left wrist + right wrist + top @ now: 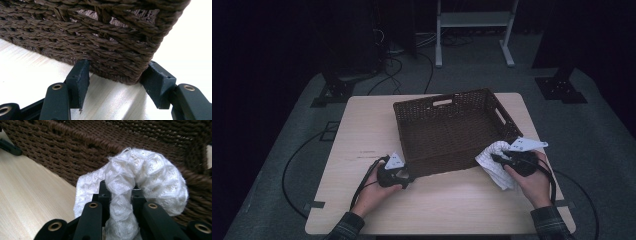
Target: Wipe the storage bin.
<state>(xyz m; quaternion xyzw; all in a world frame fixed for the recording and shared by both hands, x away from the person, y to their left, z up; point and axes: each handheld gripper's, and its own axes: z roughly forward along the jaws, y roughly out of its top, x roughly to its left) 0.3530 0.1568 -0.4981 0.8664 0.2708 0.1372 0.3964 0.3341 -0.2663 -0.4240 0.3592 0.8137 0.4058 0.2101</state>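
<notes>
A dark brown woven basket (pixel 492 107) stands at the middle of the light wooden table (pixel 362 130), and nothing lies inside it. My left gripper (pixel 404 176) is open at the basket's near left corner (pixel 125 62), one jaw on each side of that corner. My right gripper (pixel 496 159) is shut on a white knitted cloth (pixel 494 167) beside the basket's near right corner. The cloth (pixel 140 180) bulges over the jaws and hangs down toward the table.
Black cables (pixel 292 165) trail off the table's left and right sides. A white metal frame (pixel 472 22) and dark stands (pixel 342 85) are on the grey floor beyond the table. Bare tabletop lies left of the basket and along the near edge.
</notes>
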